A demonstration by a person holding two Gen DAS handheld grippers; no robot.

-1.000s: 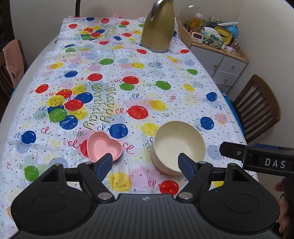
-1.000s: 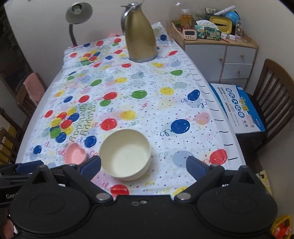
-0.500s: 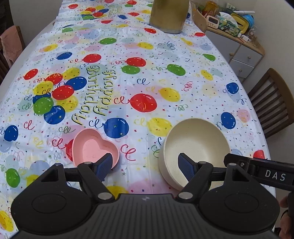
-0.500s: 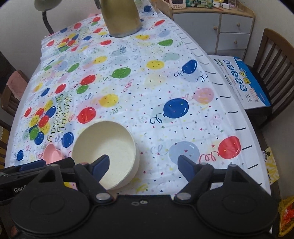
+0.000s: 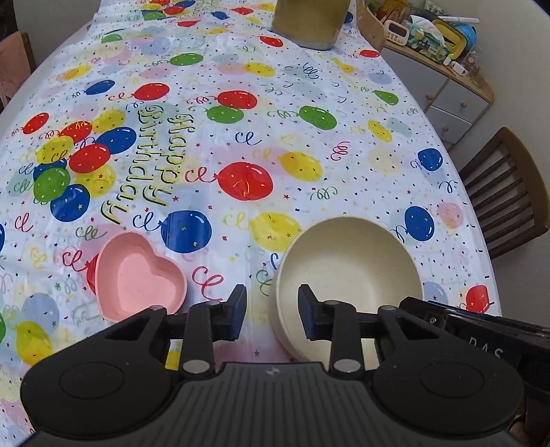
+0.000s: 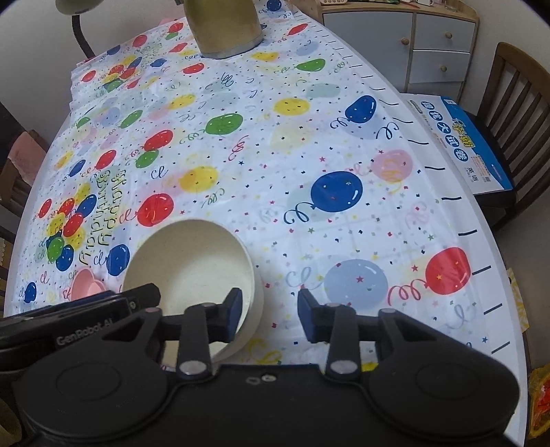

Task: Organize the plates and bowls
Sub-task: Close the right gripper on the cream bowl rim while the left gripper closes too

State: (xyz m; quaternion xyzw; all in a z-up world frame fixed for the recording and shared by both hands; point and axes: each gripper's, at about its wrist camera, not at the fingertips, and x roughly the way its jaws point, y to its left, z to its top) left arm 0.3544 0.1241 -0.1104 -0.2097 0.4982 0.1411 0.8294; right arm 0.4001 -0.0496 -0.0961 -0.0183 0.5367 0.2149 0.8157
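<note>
Both of our grippers have come in lower and closer over the last second, and their jaws have narrowed from a wide spread to a moderate gap. We now have the left gripper straddling the left side of the cream bowl: its right finger sits inside the bowl, its left finger outside over the tablecloth, with the bowl's wall between them. The jaws are partly open and we cannot tell whether either pad touches the wall. The right gripper mirrors this on the bowl's right side, its left finger inside the cream bowl and its right finger outside above the cloth, jaws likewise partly open around the rim, not yet pinching it as far as we can see.

The cream bowl stands upright near the front edge of the balloon-printed tablecloth. Left of the bowl, apart from it, lies the pink heart-shaped dish, also upright; in the right wrist view only a sliver of the heart-shaped dish shows beyond the body of the left gripper.

Far behind the bowl, at the table's far end, stands a gold-coloured jug, cut off by the top of the frame. To the right of the bowl, off the table, we see a wooden chair and farther back a cabinet with drawers. A blue printed box lies on the chair seat.
</note>
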